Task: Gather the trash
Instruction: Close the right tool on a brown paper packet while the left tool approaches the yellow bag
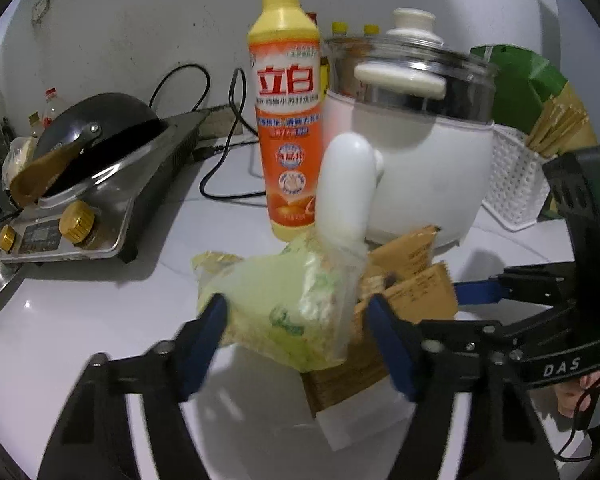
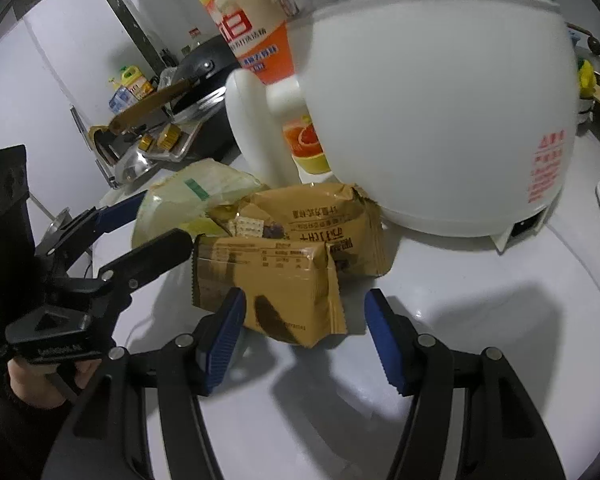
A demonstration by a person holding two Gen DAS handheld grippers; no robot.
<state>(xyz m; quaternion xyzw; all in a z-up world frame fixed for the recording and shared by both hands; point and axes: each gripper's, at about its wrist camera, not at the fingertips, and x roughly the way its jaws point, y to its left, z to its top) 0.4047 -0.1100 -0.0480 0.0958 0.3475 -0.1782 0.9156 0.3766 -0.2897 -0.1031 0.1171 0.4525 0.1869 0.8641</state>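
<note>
Pale yellow-green translucent plastic bag [image 1: 284, 300] with green print; tan snack wrappers [image 2: 276, 280] with dark lettering; orange-and-yellow detergent bottle [image 1: 286, 120] at twelve o'clock with red characters; white cooker pot [image 2: 432, 120].

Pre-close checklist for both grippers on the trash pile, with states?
1. Left gripper open around the yellow-green plastic bag: ok, a blue finger on each side.
2. Right gripper open at the near brown wrapper: ok, the wrapper's end lies between the fingers.
3. Finger contact with either item: cannot tell.
4. Second brown wrapper clear of the right grasp: ok, it lies behind, against the white electric pot.
5. Pot handle clear of the left fingers: ok, beyond the bag.
6. Grippers clear of each other: ok, apart in the right wrist view.
</note>
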